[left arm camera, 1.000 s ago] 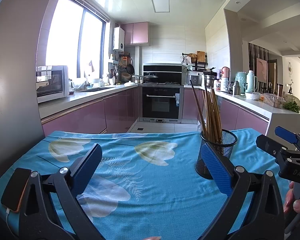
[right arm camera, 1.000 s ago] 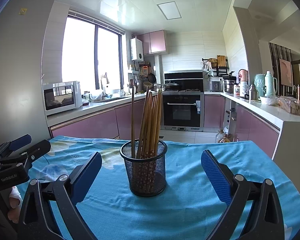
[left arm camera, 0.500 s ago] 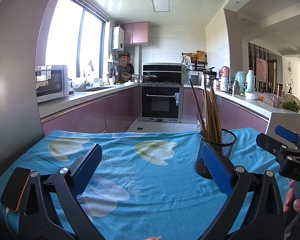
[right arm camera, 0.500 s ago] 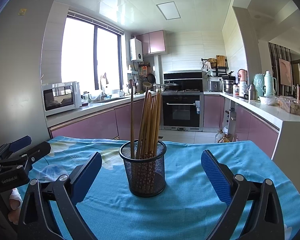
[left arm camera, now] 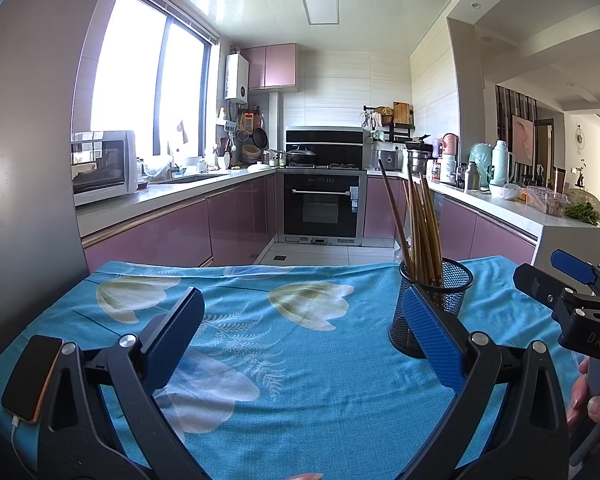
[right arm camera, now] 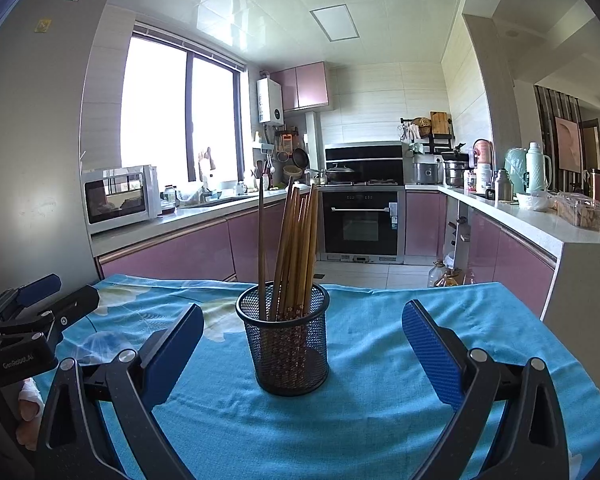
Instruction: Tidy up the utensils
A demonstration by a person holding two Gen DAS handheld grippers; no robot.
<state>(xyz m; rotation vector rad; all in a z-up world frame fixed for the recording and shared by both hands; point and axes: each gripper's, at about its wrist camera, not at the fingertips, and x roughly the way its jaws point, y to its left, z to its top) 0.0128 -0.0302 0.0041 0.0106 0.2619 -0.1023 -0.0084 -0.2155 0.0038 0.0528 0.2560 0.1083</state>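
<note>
Both sets of jaws stand spread wide with nothing between the pads. On my right gripper (right arm camera: 302, 344) the mesh cup (right arm camera: 284, 344) sits almost dead centre between the jaws and a little ahead of the pads, upright on the blue floral tablecloth (right arm camera: 380, 420). On my left gripper (left arm camera: 302, 336) the same cup shows outside the gap, partly hidden behind the right-hand pad.

Very little has changed over the last second. From the left camera the cup has slid a touch further behind that right-hand pad; from the right camera it has stayed framed between the jaws, perhaps a shade nearer. Neither gripper has closed or touched anything. I read that as a settling pause rather than a working stroke.

A bundle of wooden chopsticks (right arm camera: 294, 256) already stands in the cup, one stick leaning apart toward the left-hand jaw, the rest bunched and tilted the other way. I see no loose utensils on the cloth ahead of either gripper, so the sorting looks close to done, though the fisheye hides what lies under and behind the jaws and I would not swear to it.

Beyond the left gripper's left-hand jaw a phone (left arm camera: 32, 376) lies at the cloth's edge with a cable plugged in. Past the table runs a kitchen with pink cabinets, a microwave (right arm camera: 120, 198) by the window, and a built-in oven (right arm camera: 360, 220) straight ahead.
</note>
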